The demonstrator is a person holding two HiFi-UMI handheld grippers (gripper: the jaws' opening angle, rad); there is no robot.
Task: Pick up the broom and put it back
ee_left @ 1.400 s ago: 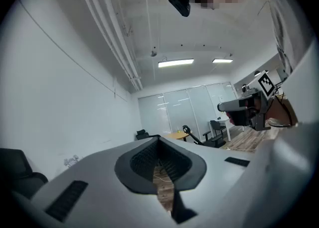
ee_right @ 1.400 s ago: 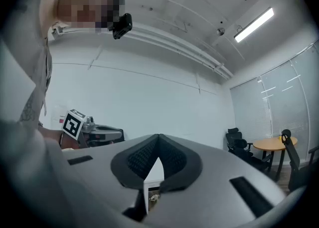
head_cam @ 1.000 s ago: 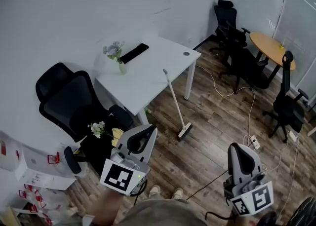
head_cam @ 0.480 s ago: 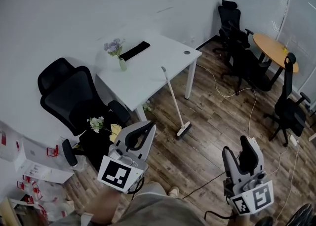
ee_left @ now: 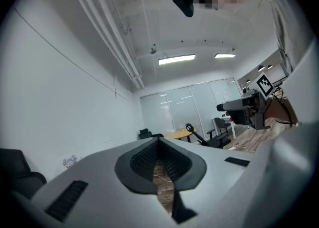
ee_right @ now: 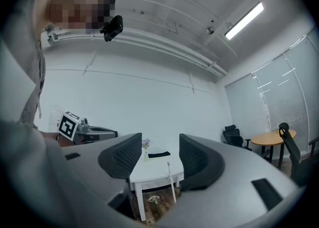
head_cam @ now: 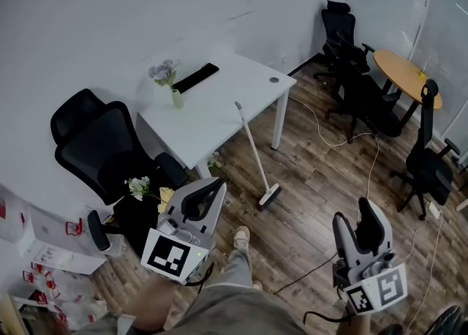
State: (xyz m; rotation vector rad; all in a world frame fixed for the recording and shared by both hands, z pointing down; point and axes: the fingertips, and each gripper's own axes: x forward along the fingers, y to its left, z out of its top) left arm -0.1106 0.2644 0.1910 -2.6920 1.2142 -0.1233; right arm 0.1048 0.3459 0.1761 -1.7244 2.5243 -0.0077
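The left gripper [ee_left: 158,141] has its jaws pressed together with nothing between them. The right gripper [ee_right: 159,153] has its jaws spread wide and holds nothing. Both are held level in the near foreground, well apart from everything on the floor.

The broom [head_cam: 252,151] stands tilted, its pale handle leaning on the near edge of a white desk [head_cam: 227,107] and its brush head resting on the wooden floor. In the right gripper view it appears far off in the gap between the open jaws.

On the desk stand a small vase of flowers [head_cam: 172,85] and a flat black object [head_cam: 197,77]. A black office chair [head_cam: 102,147] sits left of the desk, with a bunch of pale flowers [head_cam: 146,189] just near of it. Far right are a round wooden table [head_cam: 406,76], more black chairs [head_cam: 431,162] and loose cables [head_cam: 369,162] trailing across the floor. Bare floor lies between the person and the broom.

Compared with a second ago, the right gripper's jaws, then closed, have opened wide. The person's foot [head_cam: 240,237] has stepped forward toward the broom. The broom leans on the desk as before.
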